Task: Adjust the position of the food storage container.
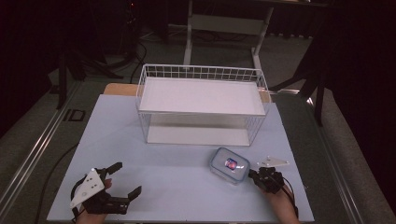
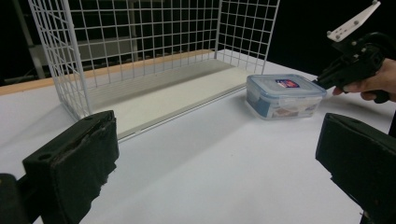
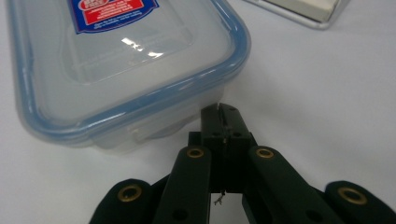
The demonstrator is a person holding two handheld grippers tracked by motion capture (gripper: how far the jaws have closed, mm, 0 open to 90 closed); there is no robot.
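From above, a clear plastic box with a blue-rimmed lid (image 1: 229,164) sits near the tabletop's right front corner, just in front of a white wire basket (image 1: 201,103). The right gripper (image 1: 252,175) points at the box's near right side, jaws pressed together, tips at its wall; the left gripper (image 1: 125,178) rests well apart at the left front, jaws spread. From the left gripper view, the box (image 2: 285,95) lies far right, long side toward the basket (image 2: 140,51). From the right gripper view, the closed tips (image 3: 223,122) meet the box (image 3: 121,70) below its lid rim, nothing pinched, nothing between.
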